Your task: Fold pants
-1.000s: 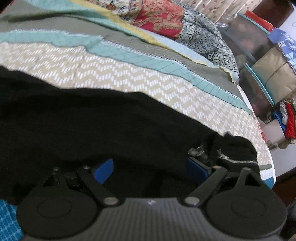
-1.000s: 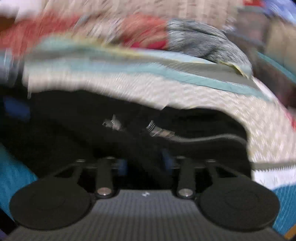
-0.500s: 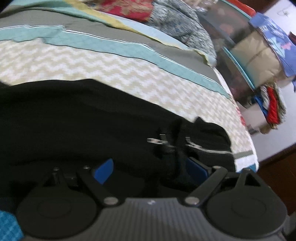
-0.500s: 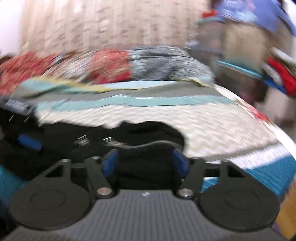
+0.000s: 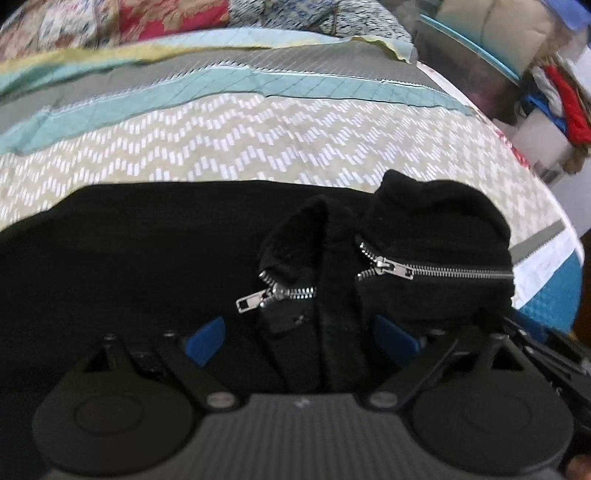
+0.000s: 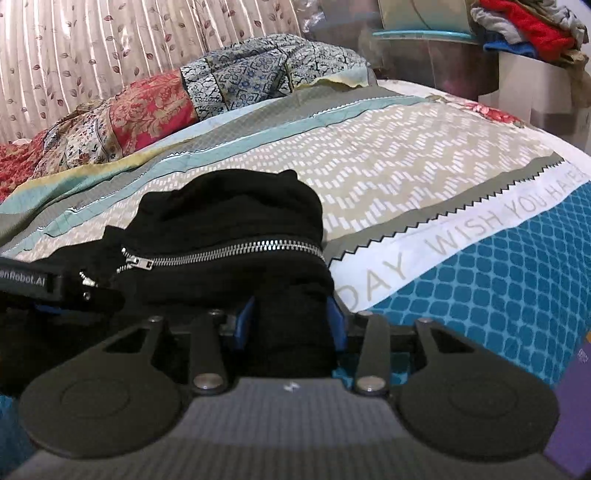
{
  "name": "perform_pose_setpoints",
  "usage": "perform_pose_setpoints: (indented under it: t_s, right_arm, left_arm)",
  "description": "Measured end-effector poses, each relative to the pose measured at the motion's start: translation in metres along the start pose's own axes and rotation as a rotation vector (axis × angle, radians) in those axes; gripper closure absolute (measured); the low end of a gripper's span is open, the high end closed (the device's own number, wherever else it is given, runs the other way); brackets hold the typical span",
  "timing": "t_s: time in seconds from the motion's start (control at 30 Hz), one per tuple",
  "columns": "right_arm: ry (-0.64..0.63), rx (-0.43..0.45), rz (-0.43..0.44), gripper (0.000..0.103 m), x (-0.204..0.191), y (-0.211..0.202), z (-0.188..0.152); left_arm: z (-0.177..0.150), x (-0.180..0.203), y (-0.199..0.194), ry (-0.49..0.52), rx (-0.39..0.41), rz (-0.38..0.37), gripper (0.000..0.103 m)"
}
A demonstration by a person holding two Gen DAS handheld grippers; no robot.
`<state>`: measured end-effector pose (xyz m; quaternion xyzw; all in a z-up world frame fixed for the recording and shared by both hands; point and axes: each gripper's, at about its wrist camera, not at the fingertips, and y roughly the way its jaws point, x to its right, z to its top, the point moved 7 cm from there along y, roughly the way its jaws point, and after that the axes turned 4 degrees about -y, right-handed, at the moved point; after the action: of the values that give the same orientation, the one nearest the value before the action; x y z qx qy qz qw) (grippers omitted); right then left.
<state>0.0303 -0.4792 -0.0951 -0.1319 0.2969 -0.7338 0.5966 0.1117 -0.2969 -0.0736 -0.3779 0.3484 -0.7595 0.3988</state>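
Note:
Black pants with silver pocket zippers lie on the patterned bedspread. My left gripper is open, its blue pads wide apart over bunched black cloth near the zippers. My right gripper is shut on a fold of the pants at the bunched zipper end. The left gripper's body shows at the left edge of the right wrist view.
Patchwork blankets lie piled at the far side of the bed, before a curtain. Plastic storage bins and a pile of clothes stand to the right, past the bed's edge. The bedspread extends right.
The right gripper has closed on the pants' zipper end and moved right. The left gripper has stayed open and shifted toward the zippers, which now sit between its pads.

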Motion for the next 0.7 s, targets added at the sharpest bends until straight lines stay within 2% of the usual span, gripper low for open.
perform_pose_setpoints:
  t_s: [0.07,0.13,0.23,0.3,0.47,0.7]
  right_arm:
    - [0.039,0.009,-0.002,0.050,0.006,-0.012,0.007]
    - [0.076,0.063,0.003,0.049,0.009,-0.027,0.014]
    - [0.105,0.105,0.003,0.048,0.003,-0.048,0.017]
    - [0.136,0.105,0.045,0.048,-0.004,-0.053,0.016]
    - [0.098,0.052,0.167,0.048,-0.056,-0.050,0.012]
    - [-0.067,-0.080,0.363,0.048,-0.179,-0.027,-0.005]
  left_arm:
    - [0.001,-0.013,-0.017,-0.074,-0.006,-0.043,0.016]
    - [0.001,-0.028,-0.042,-0.114,0.035,-0.093,0.014]
    - [-0.012,-0.069,-0.080,-0.177,0.087,-0.112,0.013]
    - [-0.026,-0.104,-0.102,-0.247,0.107,-0.112,0.013]
    - [-0.070,-0.197,-0.159,-0.424,0.196,-0.048,0.013]
    - [-0.136,-0.316,-0.221,-0.711,0.344,0.078,0.007]
